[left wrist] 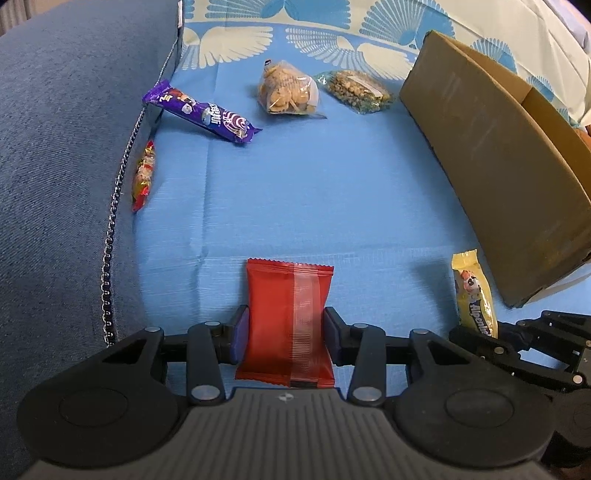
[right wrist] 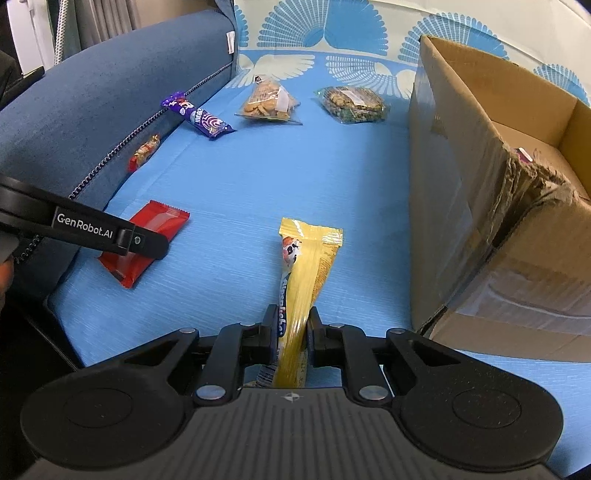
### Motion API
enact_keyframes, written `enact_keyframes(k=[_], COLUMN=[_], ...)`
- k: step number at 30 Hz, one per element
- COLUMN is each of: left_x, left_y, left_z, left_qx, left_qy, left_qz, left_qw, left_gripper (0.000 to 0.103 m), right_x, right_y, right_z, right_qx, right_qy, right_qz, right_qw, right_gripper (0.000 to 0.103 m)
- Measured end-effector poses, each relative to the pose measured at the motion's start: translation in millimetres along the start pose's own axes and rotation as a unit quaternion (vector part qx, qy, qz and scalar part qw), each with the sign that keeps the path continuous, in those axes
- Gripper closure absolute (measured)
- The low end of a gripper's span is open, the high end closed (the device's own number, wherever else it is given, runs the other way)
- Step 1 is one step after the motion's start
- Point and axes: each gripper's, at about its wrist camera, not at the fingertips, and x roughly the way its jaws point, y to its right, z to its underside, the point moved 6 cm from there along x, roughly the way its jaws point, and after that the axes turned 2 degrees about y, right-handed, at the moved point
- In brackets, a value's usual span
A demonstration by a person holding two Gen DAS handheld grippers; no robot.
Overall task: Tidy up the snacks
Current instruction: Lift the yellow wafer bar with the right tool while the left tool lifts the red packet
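My left gripper (left wrist: 286,325) is shut on a red snack packet (left wrist: 286,321) low over the blue sheet; the packet also shows in the right wrist view (right wrist: 147,243). My right gripper (right wrist: 291,330) is shut on a yellow Alpenliebe packet (right wrist: 303,280), which also shows in the left wrist view (left wrist: 474,295). A purple bar (left wrist: 201,112), a clear bag of crackers (left wrist: 288,90), a clear bag of nuts (left wrist: 358,91) and a small red-gold candy (left wrist: 143,175) lie farther off. An open cardboard box (right wrist: 498,206) stands at the right.
A dark blue sofa arm (left wrist: 62,147) with a zip runs along the left. A patterned cushion (right wrist: 332,33) stands at the back. Something pink lies inside the box (right wrist: 524,155). The left gripper's arm (right wrist: 92,229) crosses the right wrist view.
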Motion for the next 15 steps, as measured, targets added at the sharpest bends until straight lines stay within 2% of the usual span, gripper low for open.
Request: enact_keyframes(k=[15], left_x=[1.7], left_y=[1.6], left_z=[-0.3], left_qx=[0.007], left_qy=[-0.003], left_qz=[-0.001], left_qw=[1.0], left_gripper=[0.056], right_x=[0.6], right_y=[-0.3], right_z=[0.1], right_qx=[-0.001], right_qy=[-0.002], right_qz=[-0.001], right_qw=[1.0], right_gripper=[0.088])
